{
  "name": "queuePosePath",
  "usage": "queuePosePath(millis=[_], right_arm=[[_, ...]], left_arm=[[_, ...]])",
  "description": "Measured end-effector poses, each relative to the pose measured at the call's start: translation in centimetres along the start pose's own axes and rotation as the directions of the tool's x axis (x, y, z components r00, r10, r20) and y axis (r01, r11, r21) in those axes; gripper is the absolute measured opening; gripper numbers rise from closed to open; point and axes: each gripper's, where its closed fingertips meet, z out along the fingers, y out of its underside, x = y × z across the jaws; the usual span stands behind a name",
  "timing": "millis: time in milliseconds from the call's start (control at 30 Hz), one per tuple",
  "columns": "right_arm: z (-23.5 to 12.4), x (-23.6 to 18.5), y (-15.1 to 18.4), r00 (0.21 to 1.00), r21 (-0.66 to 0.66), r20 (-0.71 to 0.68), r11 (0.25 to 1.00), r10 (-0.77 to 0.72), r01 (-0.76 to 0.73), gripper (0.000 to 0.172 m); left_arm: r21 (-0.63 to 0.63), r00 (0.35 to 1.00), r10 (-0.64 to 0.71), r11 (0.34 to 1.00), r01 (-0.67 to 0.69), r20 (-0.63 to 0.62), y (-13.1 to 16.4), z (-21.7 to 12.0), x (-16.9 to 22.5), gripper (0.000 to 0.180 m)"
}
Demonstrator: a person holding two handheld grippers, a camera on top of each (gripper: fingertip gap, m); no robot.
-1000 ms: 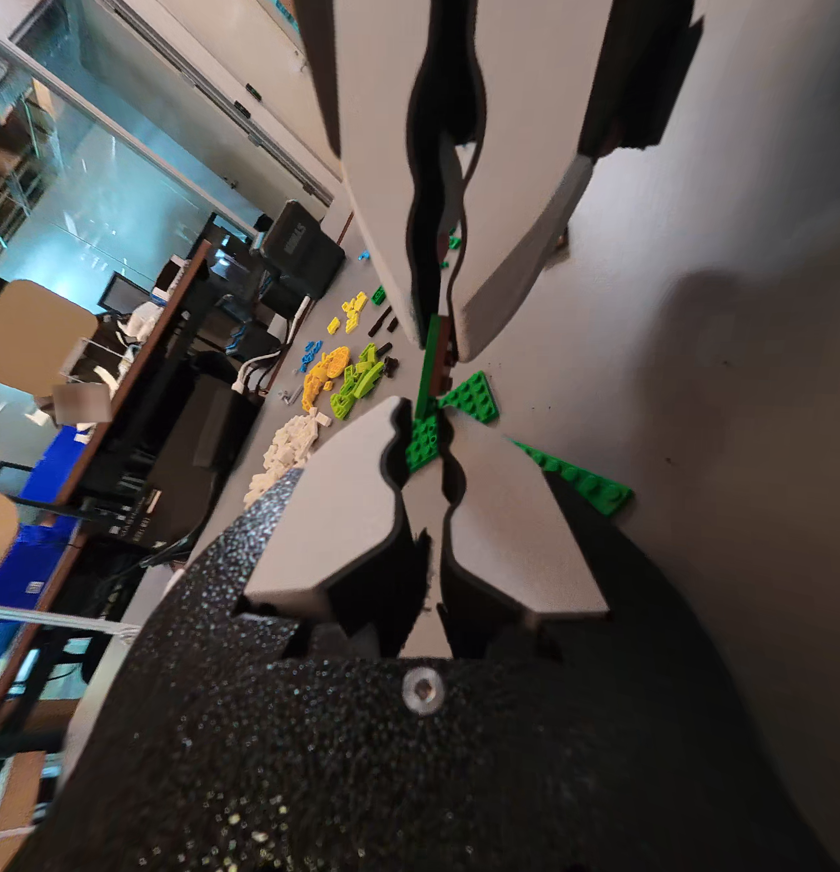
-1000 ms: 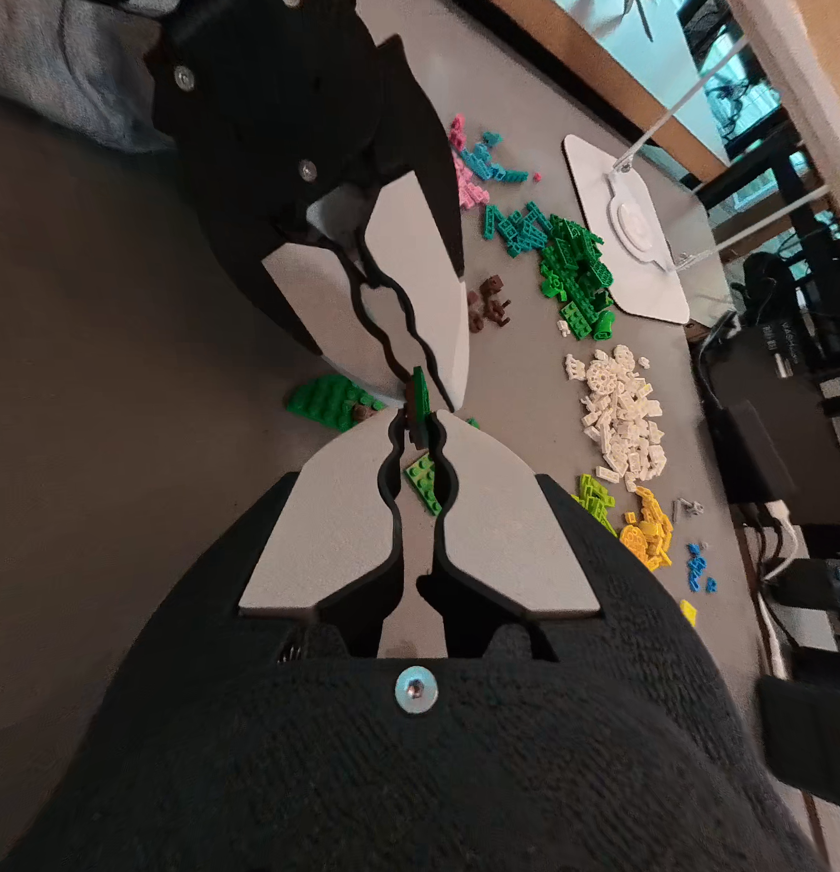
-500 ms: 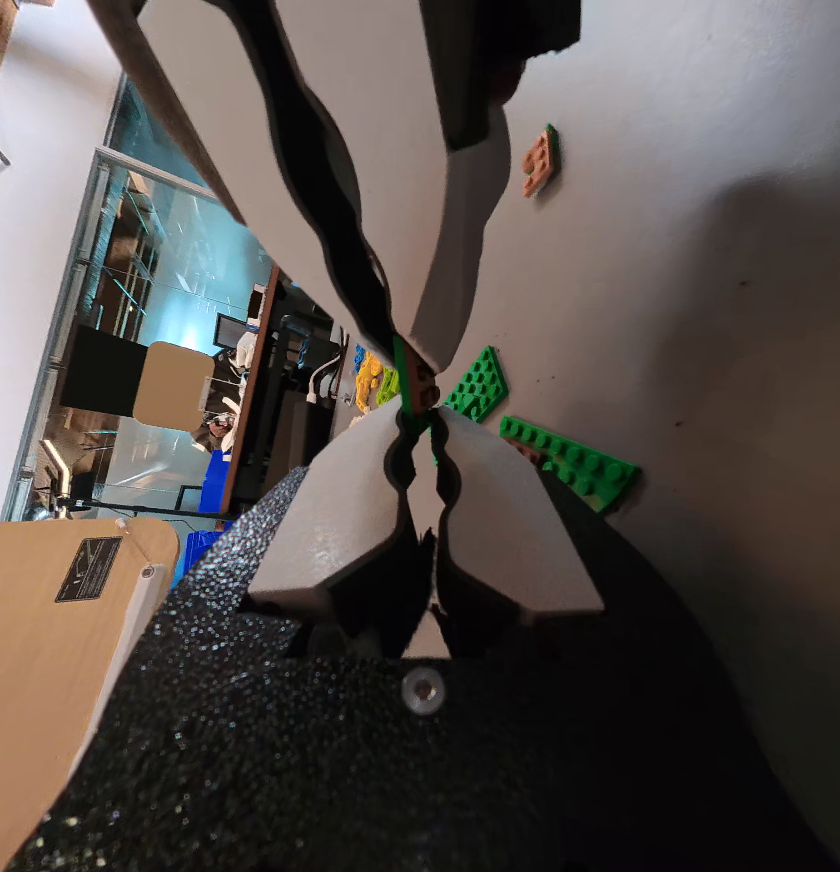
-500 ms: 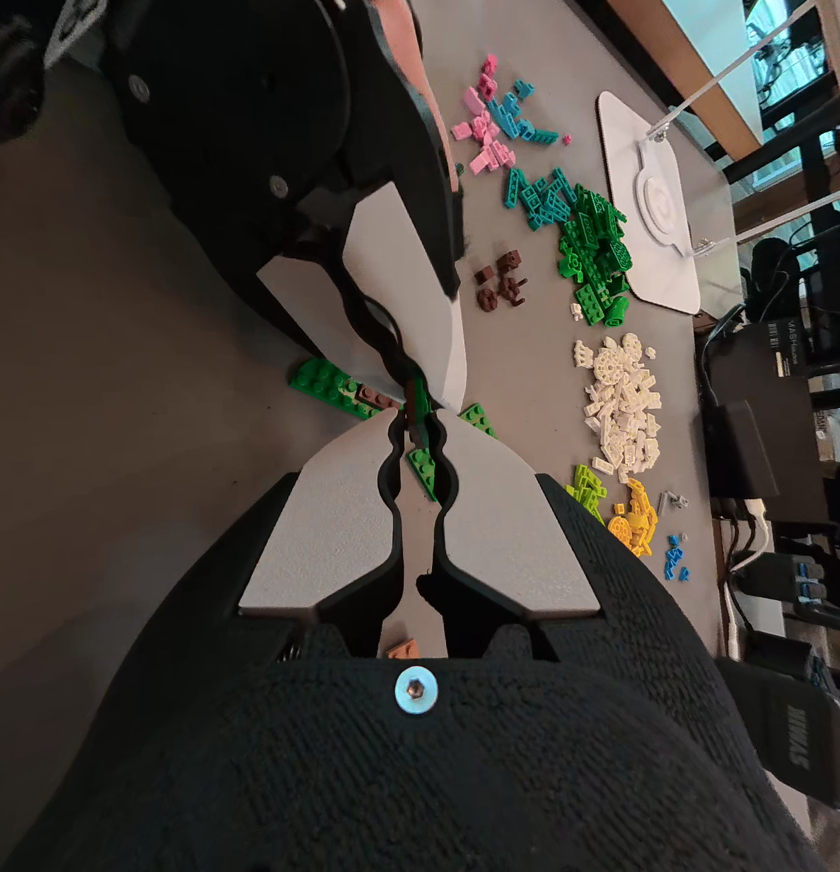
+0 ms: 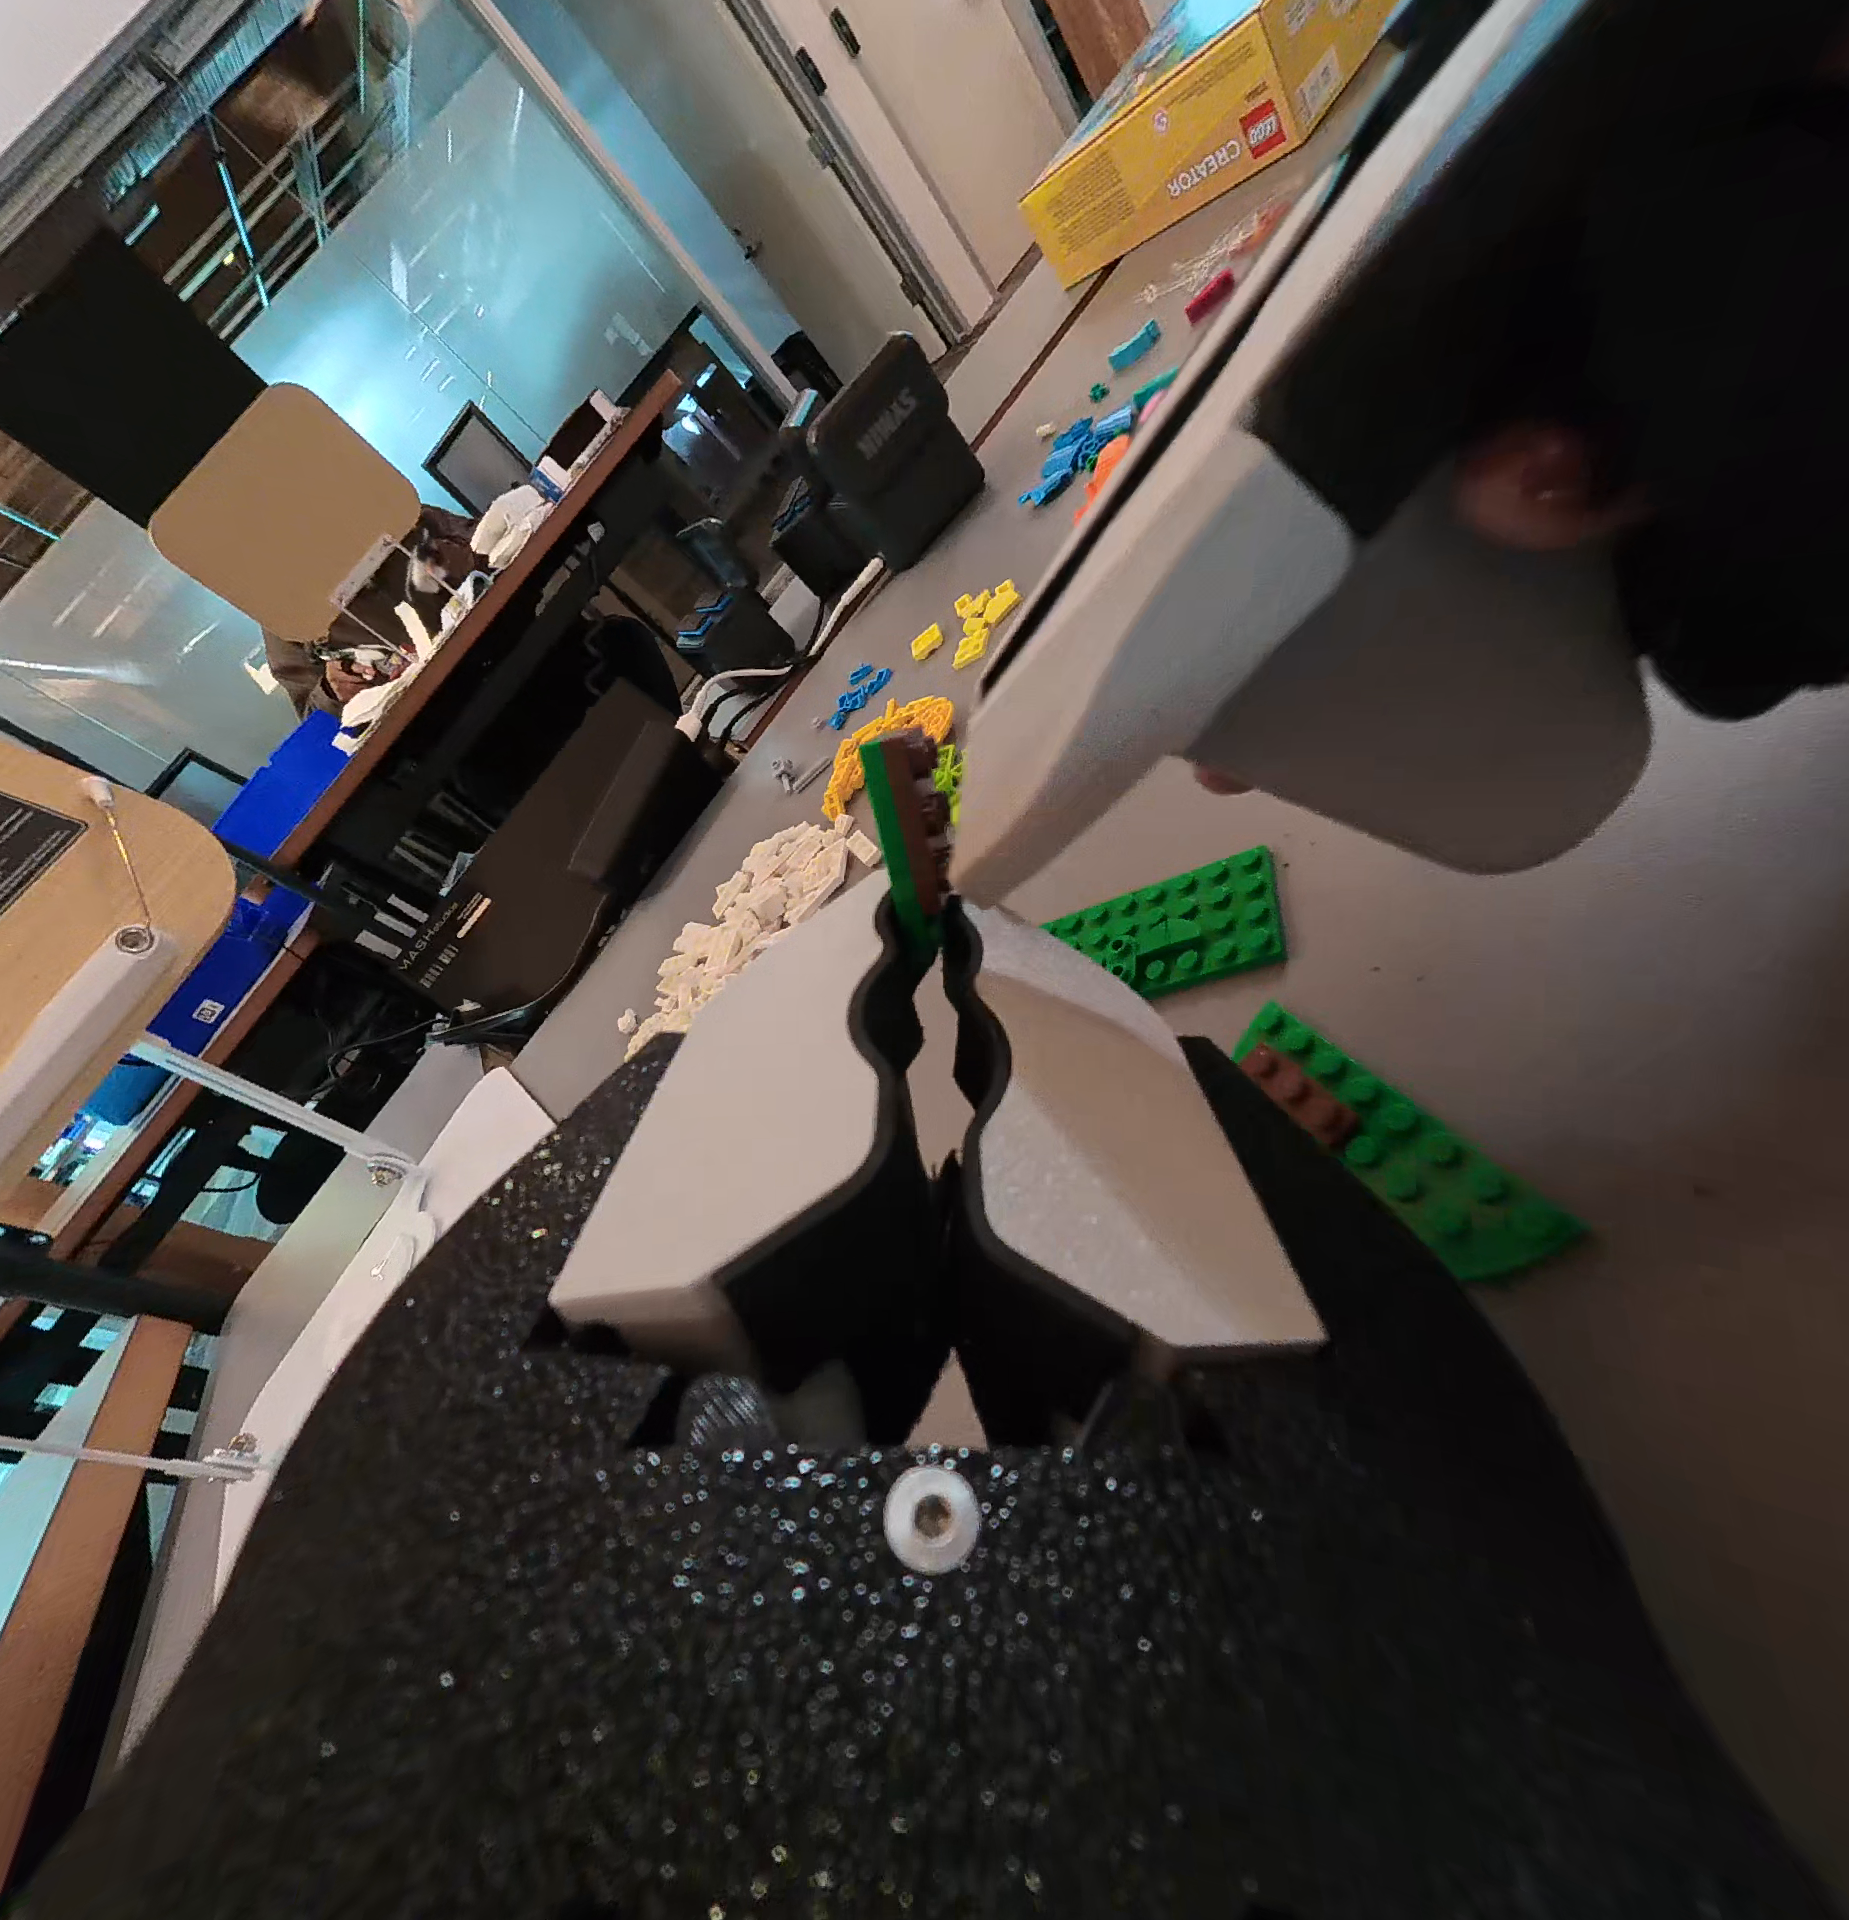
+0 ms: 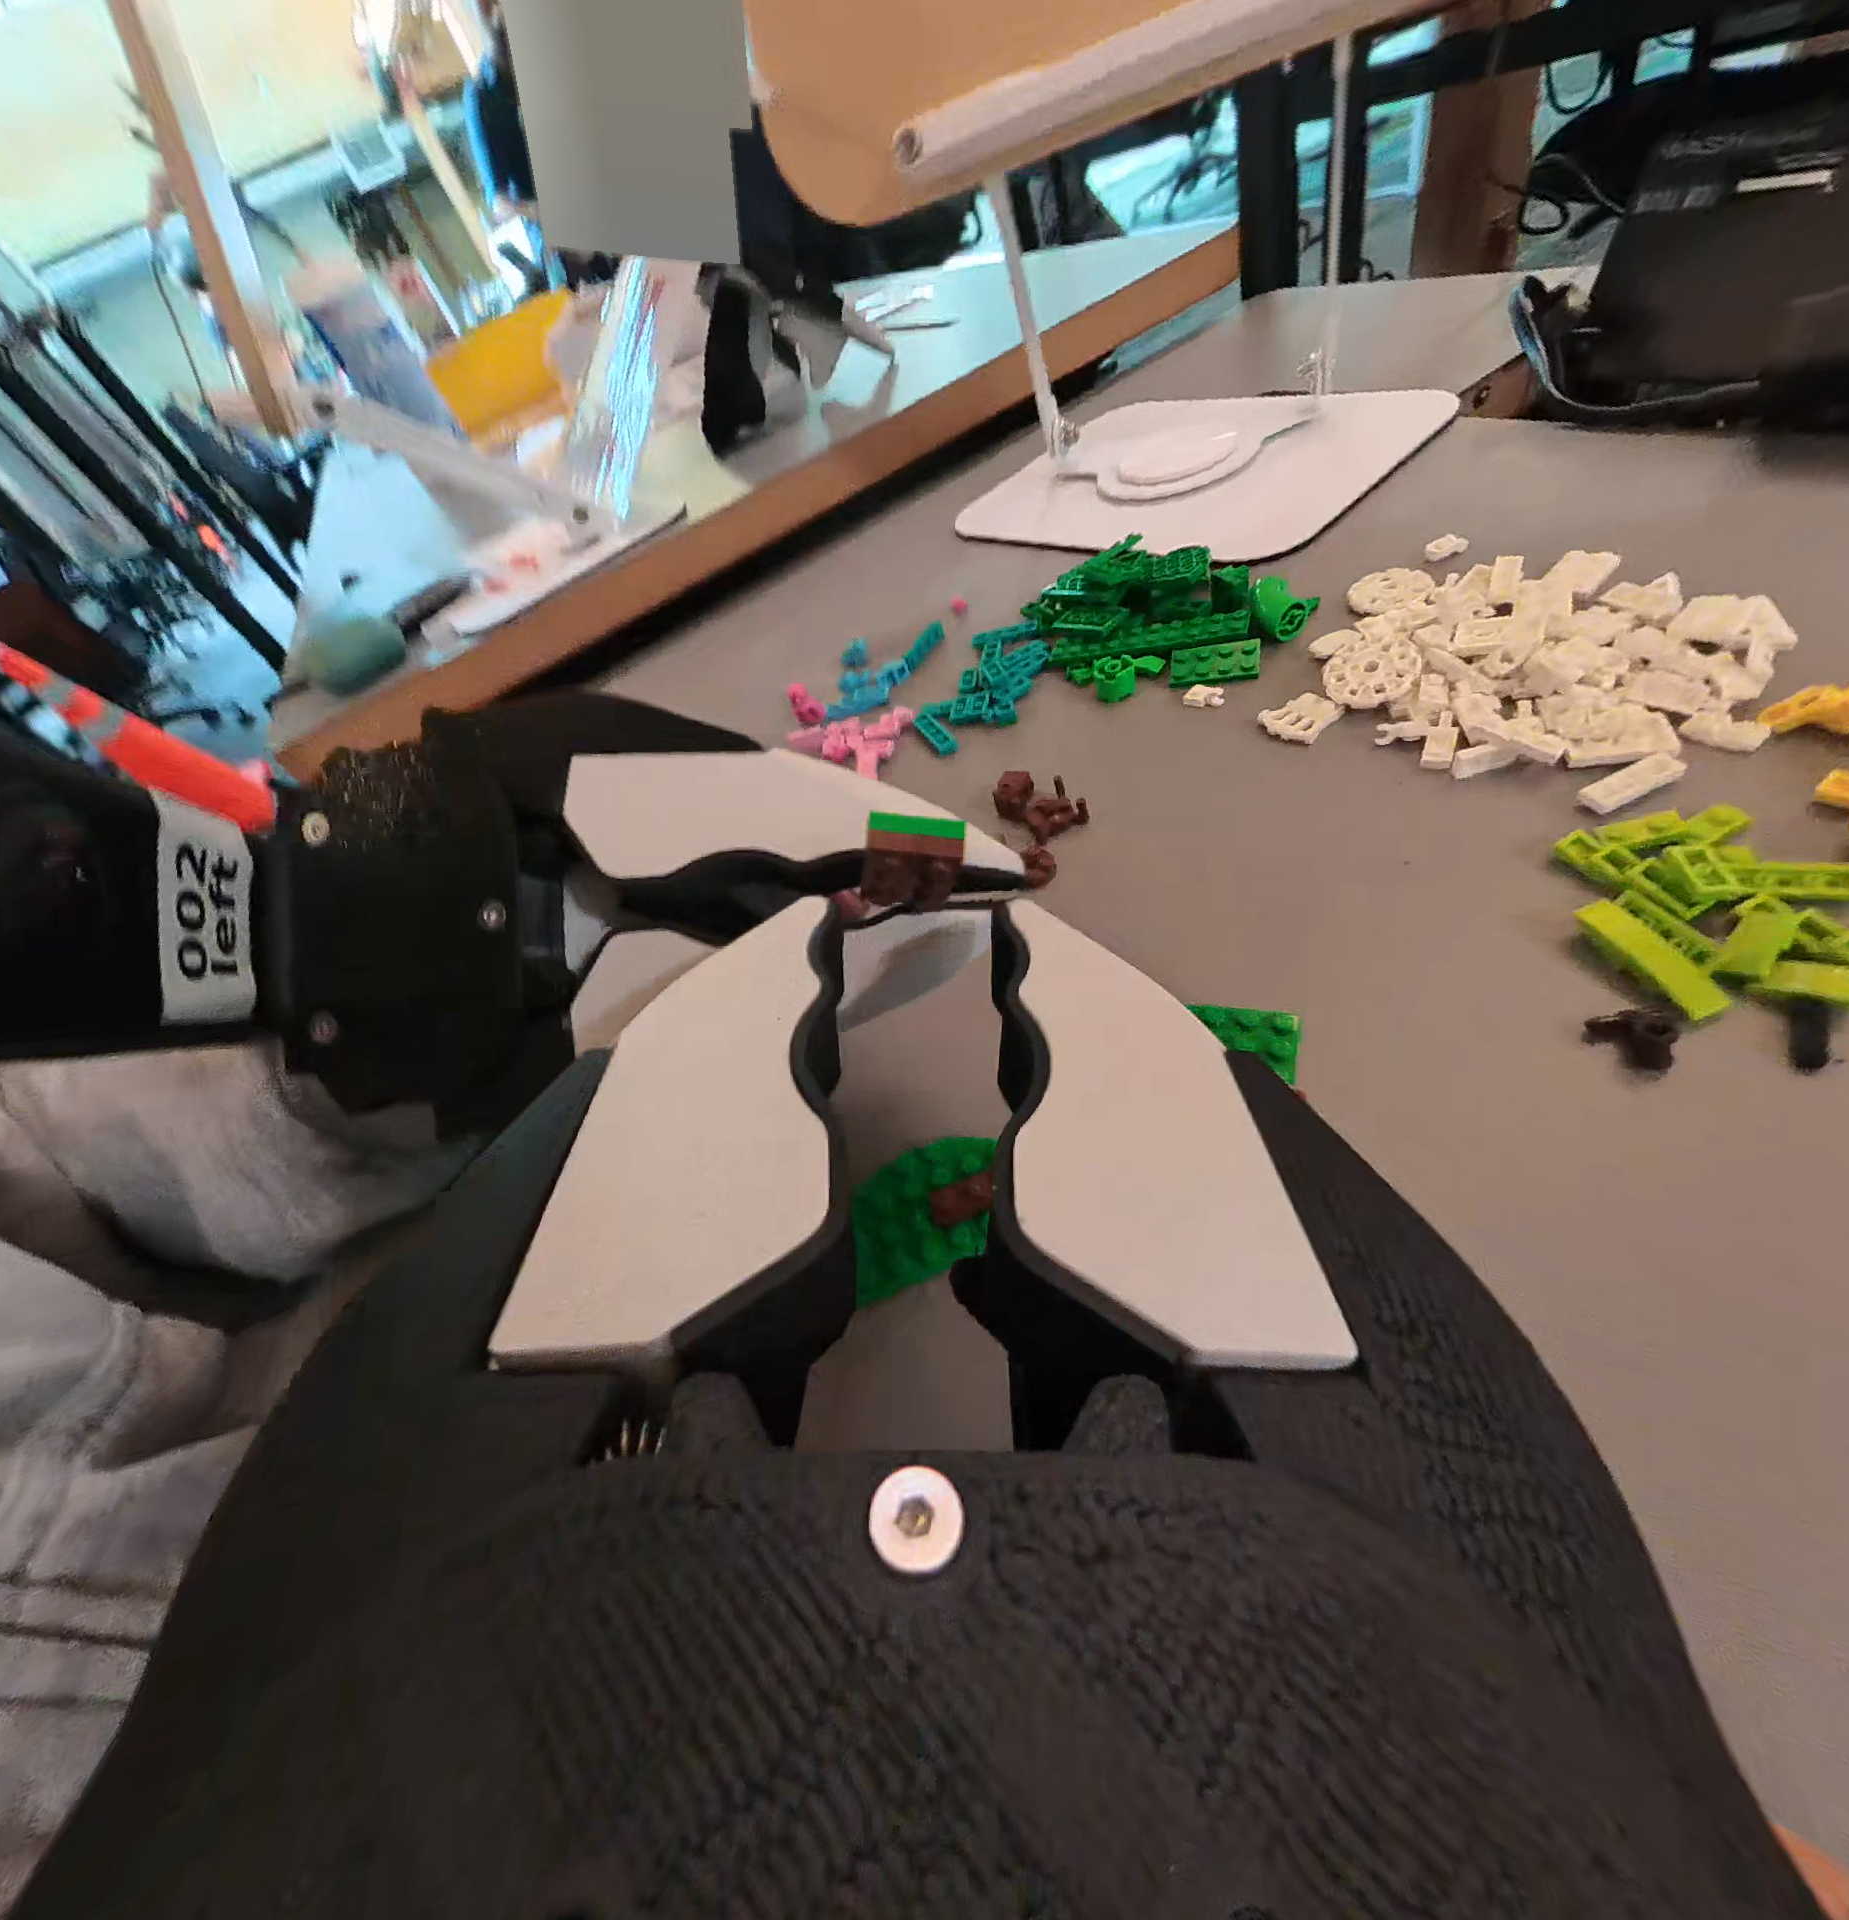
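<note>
My left gripper (image 5: 925,920) is shut on a thin green plate with a brown plate stuck to it (image 5: 904,831), held on edge above the grey table (image 5: 1626,987). In the right wrist view the left gripper (image 6: 1003,868) comes in from the left, and the green and brown piece (image 6: 915,852) sticks out of its tips. My right gripper (image 6: 915,920) is open and empty, just below that piece, and its pads do not press on it. One white finger of the right gripper (image 5: 1159,675) hangs close beside the piece in the left wrist view.
Green plates (image 5: 1180,930) lie on the table, one with a brown strip (image 5: 1299,1096); one shows between my right fingers (image 6: 920,1216). Piles of white (image 6: 1522,665), green (image 6: 1159,613), lime (image 6: 1730,914) and brown (image 6: 1039,805) pieces lie beyond. A white lamp base (image 6: 1211,468) and a yellow box (image 5: 1190,135) stand farther off. The tips of both grippers are at nearly the same place.
Both grippers pinched the green and brown piece before. The right gripper has now opened and let go, and the left stays shut on it. Both views have swung round.
</note>
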Motion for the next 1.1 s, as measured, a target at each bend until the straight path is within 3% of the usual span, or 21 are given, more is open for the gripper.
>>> queuePosePath(millis=[200, 367, 533, 600, 667, 733, 800, 900, 1100], right_arm=[[0.2, -0.1, -0.4, 0.997, 0.040, 0.024, 0.996, 0.074, -0.075, 0.015], [-0.2, -0.4, 0.7, 0.984, -0.088, 0.078, 0.982, -0.158, 0.165, 0.015], [-1.1, -0.5, 1.5, 0.892, -0.211, 0.180, 0.869, -0.415, 0.447, 0.014], [-1.4, -0.2, 2.0, 0.805, -0.249, 0.211, 0.766, -0.555, 0.593, 0.000], [-1.4, -0.3, 3.0, 0.736, -0.269, 0.251, 0.685, -0.629, 0.677, 0.000], [-1.3, -0.6, 2.8, 0.762, -0.239, 0.244, 0.724, -0.600, 0.647, 0.000], [-1.0, 0.0, 1.4, 0.835, -0.195, 0.158, 0.813, -0.527, 0.549, 0.000], [-0.6, 0.2, 0.5, 0.951, -0.145, 0.099, 0.941, -0.293, 0.305, 0.026], [0.2, 0.1, 0.2, 0.992, -0.099, 0.031, 0.987, -0.122, 0.125, 0.023]], left_arm=[[-0.006, 1.000, 0.012, 1.000, -0.012, -0.010, -0.2, 0.1, 0.4, 0.003], [-0.004, 0.996, 0.028, 1.000, -0.029, -0.083, -0.1, -0.1, 1.5, 0.003], [0.013, 0.988, 0.021, 1.000, -0.019, -0.156, -0.4, -0.1, 2.7, 0.004], [0.001, 0.986, 0.018, 1.000, -0.018, -0.166, -0.1, -0.1, 2.6, 0.003], [0.008, 0.980, -0.014, 1.000, 0.015, -0.199, 0.0, -0.2, 2.6, 0.003], [-0.003, 0.981, -0.019, 1.000, 0.019, -0.193, 0.2, -0.1, 2.5, 0.003], [-0.008, 0.988, 0.006, 1.000, -0.008, -0.151, 0.2, 0.0, 2.1, 0.003], [-0.028, 0.996, 0.009, 1.000, -0.011, -0.087, 0.2, 0.1, 1.3, 0.003], [-0.070, 0.998, 0.050, 0.996, -0.052, -0.022, 0.6, 0.4, 0.7, 0.003]])
